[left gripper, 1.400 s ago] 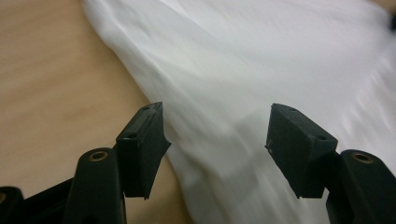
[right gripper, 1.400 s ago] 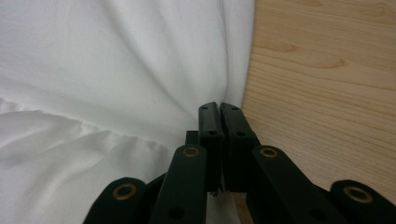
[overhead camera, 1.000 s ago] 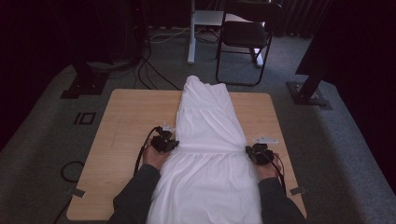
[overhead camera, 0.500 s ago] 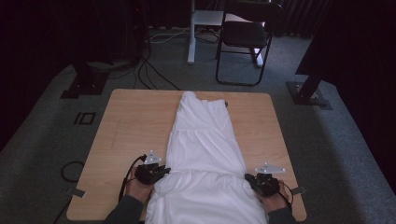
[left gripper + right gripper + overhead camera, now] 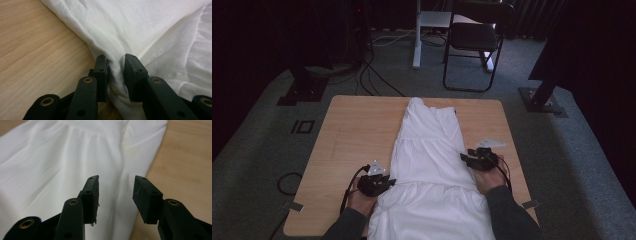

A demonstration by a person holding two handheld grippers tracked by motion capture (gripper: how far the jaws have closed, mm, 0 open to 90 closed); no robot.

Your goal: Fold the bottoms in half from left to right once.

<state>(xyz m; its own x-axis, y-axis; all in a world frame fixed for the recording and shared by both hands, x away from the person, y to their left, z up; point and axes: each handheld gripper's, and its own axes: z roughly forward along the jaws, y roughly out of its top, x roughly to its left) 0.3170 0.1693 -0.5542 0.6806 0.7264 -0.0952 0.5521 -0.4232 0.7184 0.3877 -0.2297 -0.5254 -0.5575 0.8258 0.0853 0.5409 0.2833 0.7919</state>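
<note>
A white garment [image 5: 432, 165] lies lengthwise down the middle of the wooden table [image 5: 357, 125], its wide hem hanging over the near edge. My left gripper [image 5: 388, 182] rests at the garment's left edge near the front. In the left gripper view its jaws [image 5: 116, 60] have just been opening, and a bunched fold of white cloth [image 5: 150, 30] still sits loosely between them. My right gripper [image 5: 464, 159] is at the garment's right edge, farther up the table. Its jaws [image 5: 116, 181] have just been opening and stand wide apart over the cloth [image 5: 50, 157] with nothing between them.
Bare wood lies on both sides of the garment [image 5: 37, 50] [image 5: 190, 157]. Beyond the table stand a black chair [image 5: 477, 37] and a white post [image 5: 417, 40], on grey carpet. Cables [image 5: 377, 85] and black stand bases [image 5: 302, 92] [image 5: 542, 102] lie on that carpet too.
Both hands drew the garment toward the near edge, so its top left the far edge. The right gripper then let go and moved forward along the right edge. The left jaws loosened.
</note>
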